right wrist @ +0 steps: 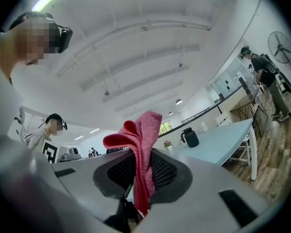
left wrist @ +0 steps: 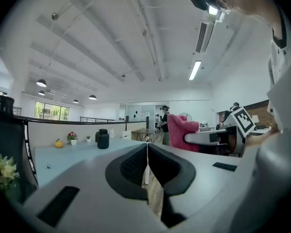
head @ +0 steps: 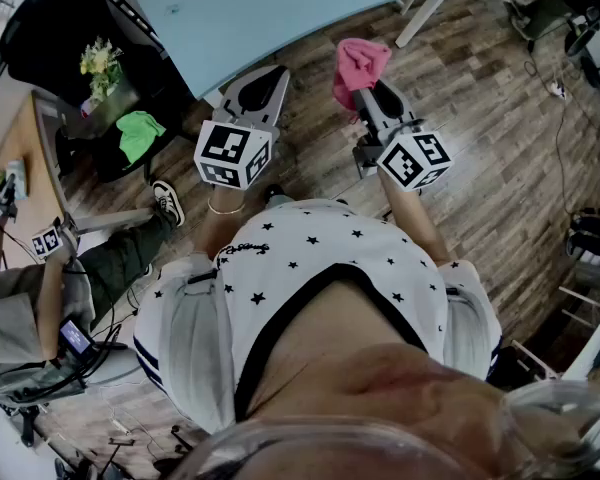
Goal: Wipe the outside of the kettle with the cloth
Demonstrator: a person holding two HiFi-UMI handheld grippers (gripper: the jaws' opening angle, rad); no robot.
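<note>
Starting at the left: seeing the left tool [head: 268,80] clenched flat, jaws pressed together on nothing, aimed at the near edge of the pale blue worktop [head: 280,13]. Looking along it in the left gripper view, spotting the kettle [left wrist: 103,139] far across that worktop. Dark, upright, sitting a bit left of the jaw line and well apart from it.

Moving right: finding the right tool [head: 366,88] clamped on the pink cloth [head: 360,60], bunched and flopping up past the jaw tips. From the right gripper view, catching the kettle off to the right of those jaws. So probably straight ahead, roughly between the two tools. Can't call either hand nearer. Guessing the cloth side leads anyway, reaching forward over the near edge.

Not getting the kettle in the head view at all, cut off past the top of the worktop. Way too small to make out handle or spout direction, so no telling the facing side. Also noting small stuff left of it, a flower pot [left wrist: 72,138] and something orange [left wrist: 58,143], hard to read.
</note>
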